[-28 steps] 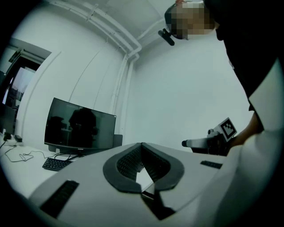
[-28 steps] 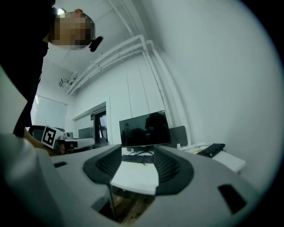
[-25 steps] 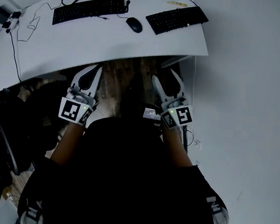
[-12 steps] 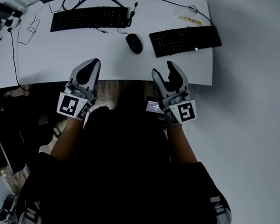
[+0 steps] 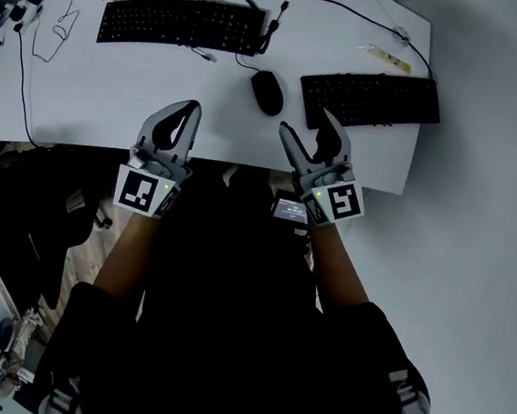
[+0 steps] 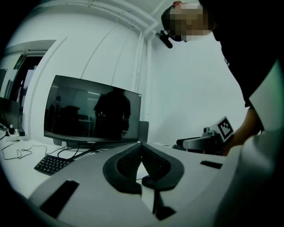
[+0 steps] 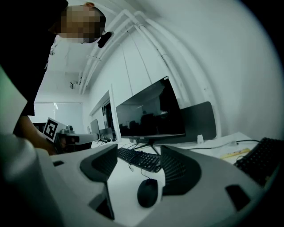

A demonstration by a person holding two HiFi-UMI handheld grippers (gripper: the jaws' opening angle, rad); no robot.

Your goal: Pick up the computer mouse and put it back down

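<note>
1. Two grippers sit nearest the person. The left gripper [image 5: 193, 105] has its jaws closed tip to tip with nothing between them. The right gripper [image 5: 306, 122] is empty, and its jaws stand wide apart and have just been opening further.
2. Both reach over the near edge of the white desk [image 5: 87, 92]. The computer mouse [image 5: 268, 92] lies flat on the desk just beyond the right gripper's tips, a little to their left. In the right gripper view it shows low between the open jaws and is touched by neither.
3. The mouse looks light and rigid. Its smooth, rounded dark shell would probably slide under a pinch taken high on the hump. The better hold is across its two flanks at mid-length, low on the sides. A thin cable [image 5: 246, 60] trails from its front toward the back of the desk, so a lift will likely meet a slight tug.
4. Farther off lie the left keyboard [image 5: 181, 22] and the right keyboard [image 5: 371, 98], with a dark monitor [image 7: 151, 113] behind them.
5. A second earlier both grippers hung over the floor, short of the desk. They have since come forward over its edge, closing on the mouse.
</note>
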